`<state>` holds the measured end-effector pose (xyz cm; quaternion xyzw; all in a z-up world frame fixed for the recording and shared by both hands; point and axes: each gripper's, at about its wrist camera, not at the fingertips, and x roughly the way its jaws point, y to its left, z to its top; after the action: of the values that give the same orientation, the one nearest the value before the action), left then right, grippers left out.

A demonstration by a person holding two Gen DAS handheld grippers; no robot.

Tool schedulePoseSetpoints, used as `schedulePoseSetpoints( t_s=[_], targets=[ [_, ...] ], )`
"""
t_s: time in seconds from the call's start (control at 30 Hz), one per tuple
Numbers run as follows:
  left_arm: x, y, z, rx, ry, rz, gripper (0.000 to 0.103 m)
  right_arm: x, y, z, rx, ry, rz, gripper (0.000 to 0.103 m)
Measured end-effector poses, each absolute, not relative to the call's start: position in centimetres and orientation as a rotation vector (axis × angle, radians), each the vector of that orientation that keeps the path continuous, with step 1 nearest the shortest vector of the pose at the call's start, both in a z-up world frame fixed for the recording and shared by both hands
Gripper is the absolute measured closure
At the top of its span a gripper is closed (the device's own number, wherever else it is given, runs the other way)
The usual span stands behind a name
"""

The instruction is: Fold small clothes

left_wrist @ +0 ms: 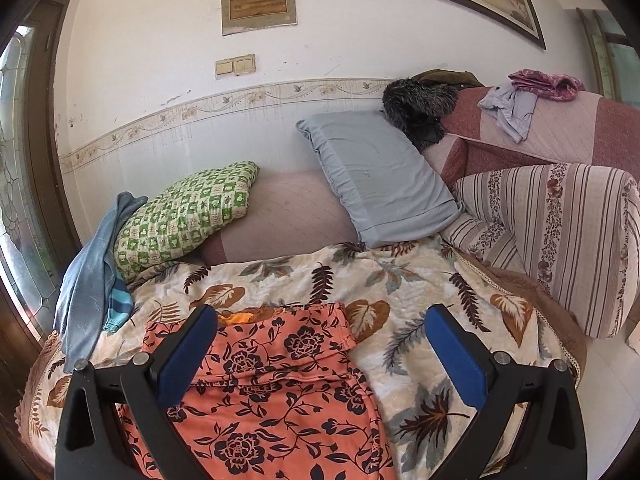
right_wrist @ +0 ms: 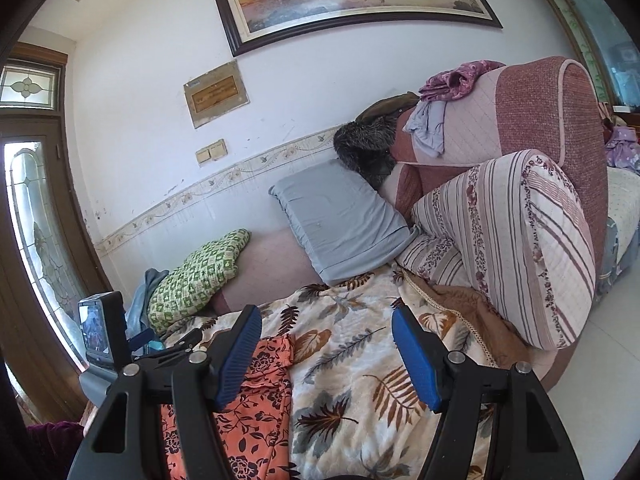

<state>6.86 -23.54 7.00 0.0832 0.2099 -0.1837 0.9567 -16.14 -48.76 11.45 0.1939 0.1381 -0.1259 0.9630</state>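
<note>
An orange garment with black flowers (left_wrist: 280, 380) lies spread on the leaf-print blanket (left_wrist: 420, 320), its far edge folded over. My left gripper (left_wrist: 320, 324) hovers above it, open, with nothing between its blue pads (left_wrist: 188, 356). In the right wrist view the same orange garment (right_wrist: 256, 392) shows at lower left, partly behind the left finger. My right gripper (right_wrist: 326, 334) stands open over the blanket (right_wrist: 360, 380), to the right of the garment, holding nothing. The other gripper's camera body (right_wrist: 102, 328) appears at the left.
A grey pillow (left_wrist: 380, 176), a green checked cushion (left_wrist: 188, 216) and blue clothes (left_wrist: 92, 280) line the back wall. A striped sofa arm (left_wrist: 560, 240) rises on the right, with loose clothes (left_wrist: 512, 108) on its back. A glazed door (right_wrist: 32, 240) stands at the left.
</note>
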Motion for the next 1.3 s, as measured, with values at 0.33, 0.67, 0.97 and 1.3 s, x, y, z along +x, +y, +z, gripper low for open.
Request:
schedulePoseSetpoints(
  t_s=[0.33,0.67,0.97,1.3],
  targets=[
    [8.1,-19.3,7.3,0.153,0.425,-0.278,0.000,-13.4,-46.1,11.5,0.366,0.288,-0.164,0.032],
    [9.2,-10.8,3.4,0.233,0.489,-0.118,0.000,-5.9,-45.1,4.6,0.485,0.481,-0.090,0.029],
    [10.0,3.9,-8.7,0.285,0.837,0.138,0.000,2.5,-45.6,-7.6,0.739,0.787,0.000,0.029],
    [8.7,10.7,-15.4,0.194,0.997,0.052,0.000,5.9,-38.6,-14.4,0.694,1.072,0.114,0.029]
  ],
)
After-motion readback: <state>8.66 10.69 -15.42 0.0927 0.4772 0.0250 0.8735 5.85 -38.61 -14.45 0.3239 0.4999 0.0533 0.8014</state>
